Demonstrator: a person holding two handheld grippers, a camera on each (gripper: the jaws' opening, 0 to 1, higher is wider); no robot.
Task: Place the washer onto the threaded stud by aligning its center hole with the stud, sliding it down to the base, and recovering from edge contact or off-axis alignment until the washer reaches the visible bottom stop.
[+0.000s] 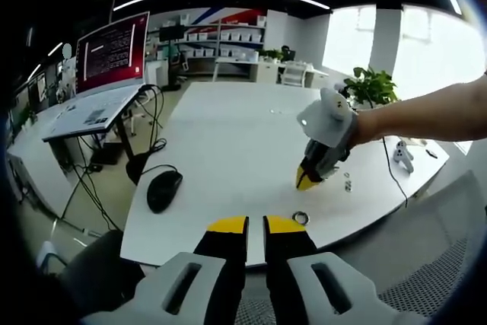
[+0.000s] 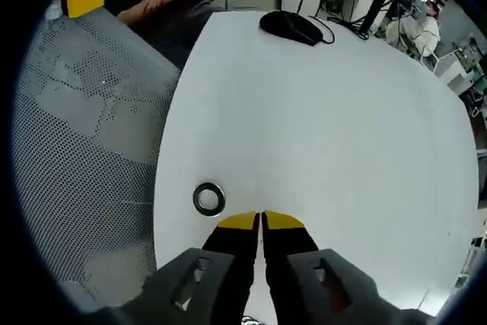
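Starting at the left, our left gripper (image 1: 256, 224) hangs off the near edge of the white desk (image 1: 228, 135), its yellow-tipped jaws together and holding nothing. Just beyond those tips, near the desk's front edge, lies the washer (image 1: 300, 218). Farther right, our right gripper (image 1: 307, 179) points down at the desk a little beyond the washer. In the right gripper view its jaws also stand closed and empty, with the washer (image 2: 208, 198) just to the left of the tips, flat on the desk and close to the edge beside the grey mesh chair (image 2: 84, 112). We judge the step in hand to be the pick-up. To do it well we should part the right jaws, shift them left until they straddle the ring, and pinch it by the rim so the centre hole remains clear. The washer itself is a dark metal ring with a bright sheen and a wide, round hole. We cannot make out the threaded stud with any certainty.
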